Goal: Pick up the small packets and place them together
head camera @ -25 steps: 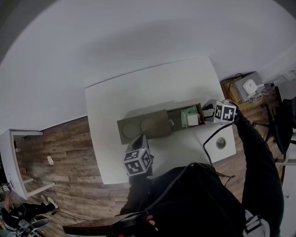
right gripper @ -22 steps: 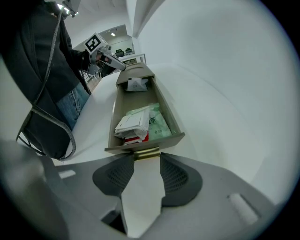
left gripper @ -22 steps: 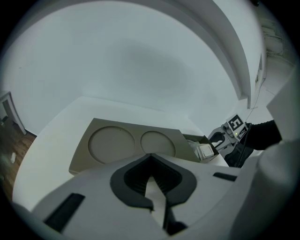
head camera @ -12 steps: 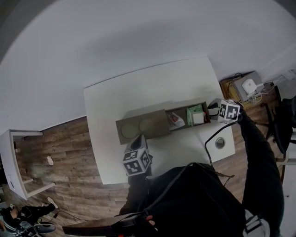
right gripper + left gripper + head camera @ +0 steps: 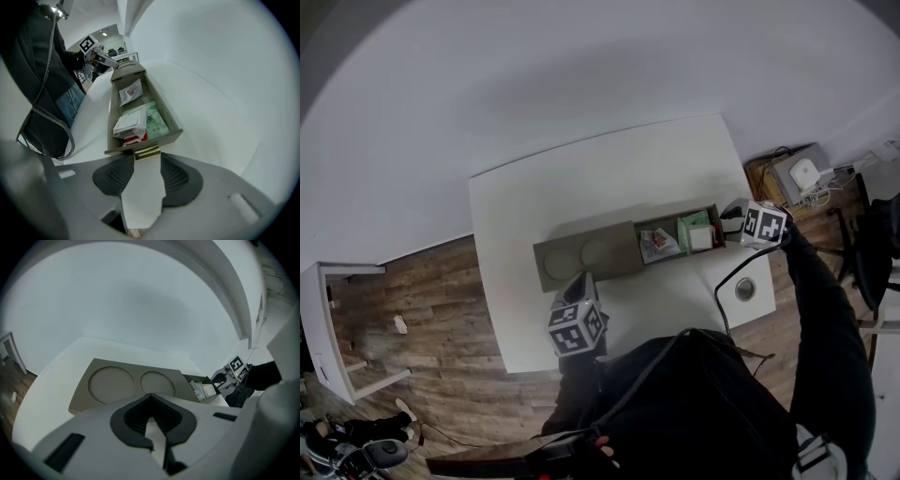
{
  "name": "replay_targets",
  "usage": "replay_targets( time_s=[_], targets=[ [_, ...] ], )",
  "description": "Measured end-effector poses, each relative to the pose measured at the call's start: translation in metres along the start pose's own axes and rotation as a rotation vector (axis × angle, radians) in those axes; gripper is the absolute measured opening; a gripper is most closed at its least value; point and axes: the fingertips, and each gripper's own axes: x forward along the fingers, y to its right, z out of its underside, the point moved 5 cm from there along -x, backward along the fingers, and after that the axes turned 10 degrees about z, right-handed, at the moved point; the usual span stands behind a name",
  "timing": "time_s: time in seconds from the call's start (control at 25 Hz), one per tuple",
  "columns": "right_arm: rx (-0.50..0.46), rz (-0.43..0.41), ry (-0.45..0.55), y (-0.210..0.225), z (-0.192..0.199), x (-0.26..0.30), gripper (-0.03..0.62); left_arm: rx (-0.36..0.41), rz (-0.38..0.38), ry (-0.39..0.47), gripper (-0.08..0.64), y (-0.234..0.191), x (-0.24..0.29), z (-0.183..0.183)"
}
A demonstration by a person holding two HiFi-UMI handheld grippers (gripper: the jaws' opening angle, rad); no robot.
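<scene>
Packets point(image 5: 129, 124), four, in one drawer point(image 5: 165, 112); right claw point(image 5: 147, 161) pinches its handle point(image 5: 147, 152), left claw point(image 5: 151, 399) closed.

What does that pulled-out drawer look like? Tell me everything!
The drawer is a long, narrow, grey-brown tray, open on top, slid out of a flat box lying on the white table. A small gold handle on its front end is pinched by the right hand-held gripper. Inside lie a white packet with red print at the far end, a green packet, and white packets piled over a red one near the handle.
</scene>
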Motion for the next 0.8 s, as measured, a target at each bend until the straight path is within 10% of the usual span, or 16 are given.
replay_targets(
  time_s=[0.52,0.8],
  targets=[
    [0.159,0.051,-0.014,0.012,0.012,-0.020,0.195,0.001,0.003,-0.002,0.000,0.000,0.001,0.000],
    [0.209,0.160,0.158,0.026,-0.024,-0.064,0.195,-0.005,0.010,0.006,0.000,-0.001,0.001,-0.001]
  ],
)
